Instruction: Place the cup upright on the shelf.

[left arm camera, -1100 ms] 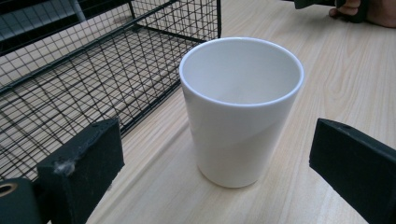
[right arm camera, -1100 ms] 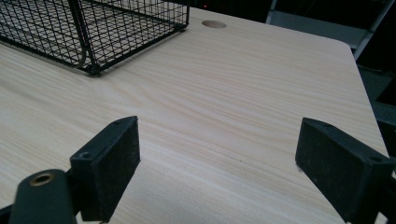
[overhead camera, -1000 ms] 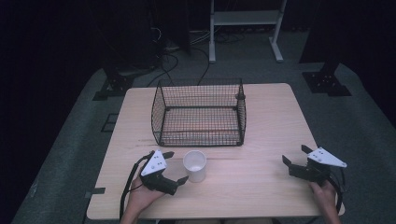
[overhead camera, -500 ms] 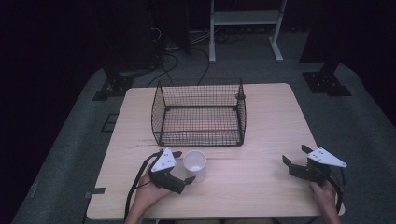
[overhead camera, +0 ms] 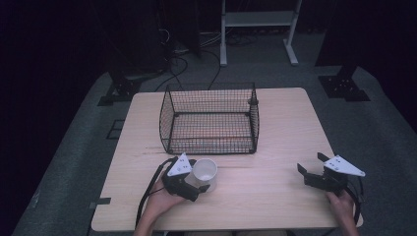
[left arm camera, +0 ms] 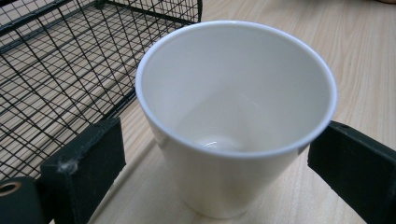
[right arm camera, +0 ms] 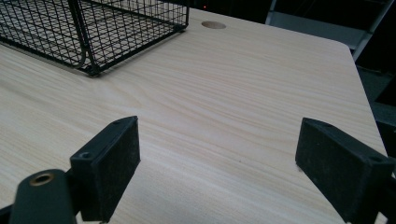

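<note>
Nearest the person, the left gripper [overhead camera: 196,181] has closed the distance to the white, tapered plastic cup [overhead camera: 204,173]: a second ago it sat a little to the cup's left with a gap between them, and now its black jaws stand on either side of the cup. In the left gripper view the cup [left arm camera: 236,112] stands upright and empty on the pale wooden tabletop [left arm camera: 369,60], with one jaw pad at its left flank and the other at its right. The jaws are spread wide; a sliver of space seems to remain on the left side, while the right pad sits very close to the wall, and whether it touches cannot be told. Nothing is gripped yet. I judge the reach to be finished and the squeeze to be the step in hand.

At the near right corner the right gripper [overhead camera: 314,169] has hardly shifted; its jaws are wide apart over bare tabletop [right arm camera: 243,93] and hold nothing.

Just beyond the cup stands the black wire-mesh basket [overhead camera: 210,118], rectangular, open on top and empty, its front wall near the cup. Once the cup is held, a short lift up and forward over that wall would probably set it inside.

Past the tabletop's far edge lie a dark floor, cables and a pale metal frame [overhead camera: 258,19].
</note>
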Tool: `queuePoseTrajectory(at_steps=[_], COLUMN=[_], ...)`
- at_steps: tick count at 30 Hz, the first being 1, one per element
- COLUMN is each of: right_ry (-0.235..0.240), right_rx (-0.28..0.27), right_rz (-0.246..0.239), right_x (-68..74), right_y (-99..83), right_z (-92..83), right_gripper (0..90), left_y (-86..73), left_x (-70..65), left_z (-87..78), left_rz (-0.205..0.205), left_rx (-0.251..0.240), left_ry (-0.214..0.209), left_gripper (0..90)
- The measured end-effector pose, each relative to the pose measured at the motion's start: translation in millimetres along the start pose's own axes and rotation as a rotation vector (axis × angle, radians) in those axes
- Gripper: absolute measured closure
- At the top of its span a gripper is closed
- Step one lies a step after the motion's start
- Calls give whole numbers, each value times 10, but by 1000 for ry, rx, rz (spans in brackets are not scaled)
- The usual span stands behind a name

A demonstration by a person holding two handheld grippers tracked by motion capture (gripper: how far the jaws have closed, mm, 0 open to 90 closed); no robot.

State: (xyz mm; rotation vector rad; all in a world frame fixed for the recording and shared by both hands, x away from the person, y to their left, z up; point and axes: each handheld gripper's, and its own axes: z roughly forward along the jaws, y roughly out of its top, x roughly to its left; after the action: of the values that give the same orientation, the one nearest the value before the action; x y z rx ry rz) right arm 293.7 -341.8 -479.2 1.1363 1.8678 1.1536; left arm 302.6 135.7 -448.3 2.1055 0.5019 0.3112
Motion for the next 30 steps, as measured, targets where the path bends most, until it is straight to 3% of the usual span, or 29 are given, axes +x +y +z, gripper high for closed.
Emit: queuePoseTrajectory(at_steps=[10,16,30], right_ry=[1,1,1], right_rx=[-1,-5,-5], right_rz=[0,-3,-4], right_x=[0,-1,2], right_y=[-1,-1,-1], right_z=[-2,-2,-3], right_gripper=[131,131,131], left_y=[98,122,152], left_x=[-1,0,-2], left_z=[101,111,71], left_rz=[29,42,46], left_rx=[53,57,64], left_ry=[-22,-34,-42], left_gripper=[117,191,204])
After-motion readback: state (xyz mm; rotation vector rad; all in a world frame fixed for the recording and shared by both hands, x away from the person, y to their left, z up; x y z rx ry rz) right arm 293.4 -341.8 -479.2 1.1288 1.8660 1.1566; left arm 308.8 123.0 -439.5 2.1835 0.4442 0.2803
